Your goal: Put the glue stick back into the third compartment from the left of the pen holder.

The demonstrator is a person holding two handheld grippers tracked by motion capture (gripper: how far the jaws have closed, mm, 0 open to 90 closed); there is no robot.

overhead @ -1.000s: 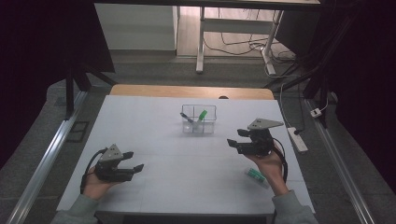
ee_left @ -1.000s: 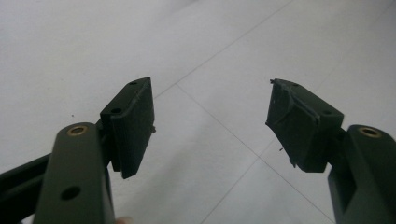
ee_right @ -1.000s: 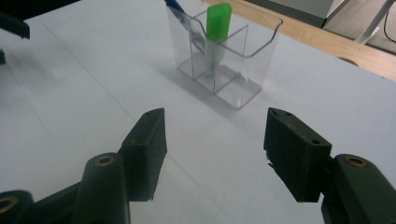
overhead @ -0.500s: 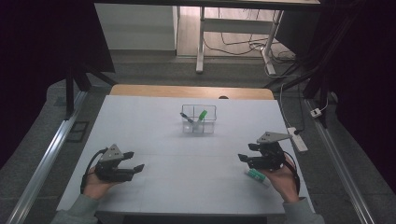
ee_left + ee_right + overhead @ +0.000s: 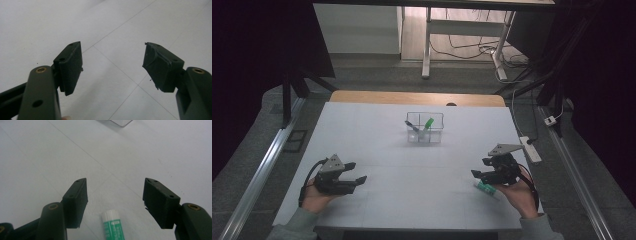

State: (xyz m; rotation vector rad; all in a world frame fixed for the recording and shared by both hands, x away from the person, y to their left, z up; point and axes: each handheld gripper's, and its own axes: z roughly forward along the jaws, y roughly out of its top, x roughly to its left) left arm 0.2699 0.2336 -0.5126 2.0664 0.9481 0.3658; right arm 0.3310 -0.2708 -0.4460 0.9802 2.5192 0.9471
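A white and green tube (image 5: 485,189) lies flat on the white table (image 5: 422,160) near its front right. My right gripper (image 5: 478,173) hovers low over it, open, and in the right gripper view the tube's white cap (image 5: 111,216) sits between and just short of the two jaws. My left gripper (image 5: 356,180) rests at the front left, open, with bare table between its fingers (image 5: 71,65). A clear divided box (image 5: 425,128) stands at the table's middle back, holding a green marker (image 5: 427,123) and a dark pen (image 5: 412,125).
A wooden strip (image 5: 417,97) runs along the table's far edge. A power strip (image 5: 530,149) lies off the right side. Metal rails (image 5: 257,175) flank the table on the floor.
My right gripper has dropped and moved forward and right, from mid-air beside the box down over the tube. The left gripper has stayed put.
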